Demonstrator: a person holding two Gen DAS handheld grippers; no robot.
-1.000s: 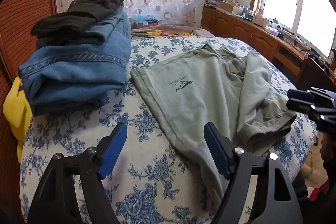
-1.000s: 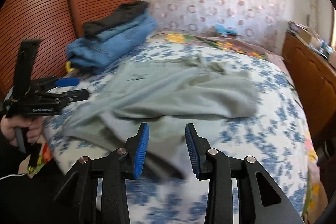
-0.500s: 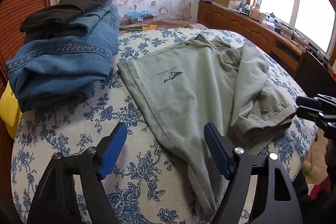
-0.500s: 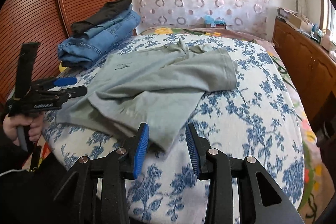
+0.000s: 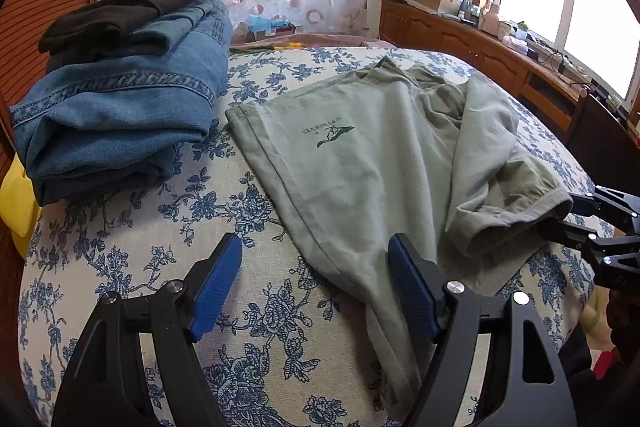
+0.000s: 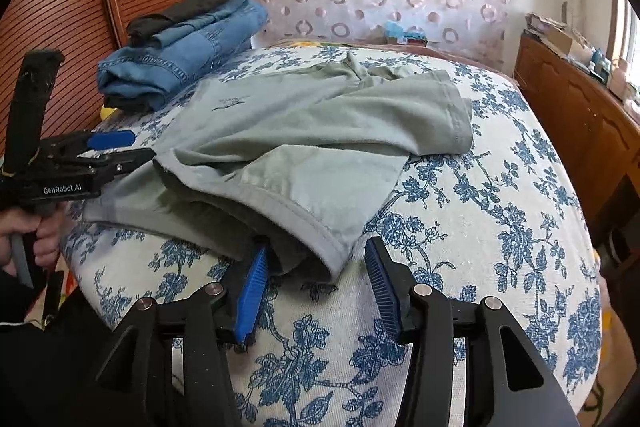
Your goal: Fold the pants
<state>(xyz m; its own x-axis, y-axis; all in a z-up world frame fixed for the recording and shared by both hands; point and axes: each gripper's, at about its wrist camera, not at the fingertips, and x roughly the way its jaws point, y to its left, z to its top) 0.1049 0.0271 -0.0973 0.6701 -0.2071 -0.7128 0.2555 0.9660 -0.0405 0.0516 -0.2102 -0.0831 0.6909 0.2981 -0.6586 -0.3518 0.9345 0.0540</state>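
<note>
From the left wrist view, the green pants are seen spread on the bed, soft, matte and creased, with a small dark printed logo and a stitched hem. One edge trails toward the near rim of the bed, while a ribbed cuffed end lies bunched at the right. The left gripper is held above the bedcover with its jaws wide apart; nothing is between them, though the trailing edge lies close to one blue ribbed pad. If the jaws were closed here, the floral bedcover could be pinched along with the thin cloth. A stack of folded jeans, thick denim under a dark garment, sits beside the pants and could be nudged by a wide sweep.

From the right wrist view, the right gripper is seen at the cuffed end, its jaws parted and just lately widened, one pad touching the fabric but not clamped. Several layers are heaped there, so only the top one might be caught, and the fold could be skewed.
</note>
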